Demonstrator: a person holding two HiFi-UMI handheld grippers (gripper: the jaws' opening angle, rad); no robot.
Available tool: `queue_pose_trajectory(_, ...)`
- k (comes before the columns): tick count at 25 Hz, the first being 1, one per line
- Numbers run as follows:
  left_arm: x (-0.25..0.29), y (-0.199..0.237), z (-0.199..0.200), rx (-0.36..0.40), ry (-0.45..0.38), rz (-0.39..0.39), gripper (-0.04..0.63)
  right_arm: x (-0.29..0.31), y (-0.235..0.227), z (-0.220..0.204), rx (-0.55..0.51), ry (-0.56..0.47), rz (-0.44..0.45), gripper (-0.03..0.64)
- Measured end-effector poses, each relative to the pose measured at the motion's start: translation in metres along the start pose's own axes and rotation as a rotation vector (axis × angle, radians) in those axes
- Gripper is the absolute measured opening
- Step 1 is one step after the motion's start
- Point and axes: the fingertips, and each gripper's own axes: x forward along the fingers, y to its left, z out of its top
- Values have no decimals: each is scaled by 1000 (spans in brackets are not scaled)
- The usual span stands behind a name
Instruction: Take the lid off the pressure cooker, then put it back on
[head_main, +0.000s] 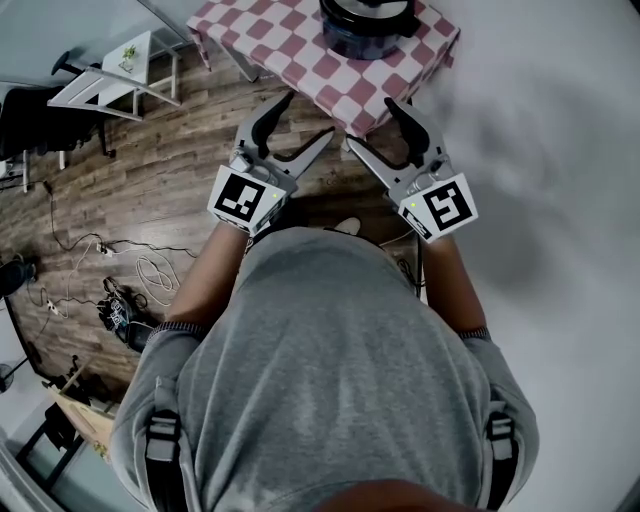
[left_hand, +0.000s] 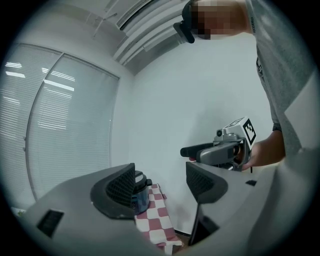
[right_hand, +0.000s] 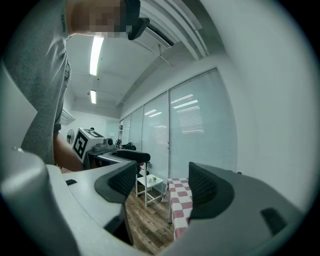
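We hold both grippers out level in front of us, short of the table (head_main: 290, 48) and touching nothing. The left gripper (head_main: 310, 116) is released, its jaws spread wide with only air between them; the right gripper (head_main: 370, 122) stands open and empty in the same way.

The pressure cooker (head_main: 368, 28) stands on the table beyond both sets of jaws, well apart from them, its dark lid (head_main: 366, 8) sitting on the pot. In the left gripper view it shows partly behind the left jaw. A red-and-white checked cloth (head_main: 405, 62) covers the tabletop and hangs over its edges.

Under us runs a wooden plank floor (head_main: 150, 180). To our left a small white side table (head_main: 115, 72) stands on it, and nearer us loose cables (head_main: 150, 272) lie coiled on the boards. A plain white wall (head_main: 560, 150) runs along our right. Tall windows with blinds (right_hand: 195, 125) fill another side of the room, and strip lights (right_hand: 95, 55) glow on the ceiling
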Motion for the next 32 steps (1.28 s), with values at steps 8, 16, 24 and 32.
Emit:
queue_pose_trajectory(8,-7,52,10,5,-47,-34,331,56,6,11,15,-2,-23,330)
queue_pose_trajectory(16,-17,112,13,-6,-61,-73,331,115,10,17,-2,32,-62,330)
queue_pose_trajectory(24,-27,159,13,-3,-60,-150,331,168,13,20,7,38,-130,328)
queue_pose_trajectory(32,-28,191,8,-7,-69,-185,331,201,9,20,24,36,-208,324)
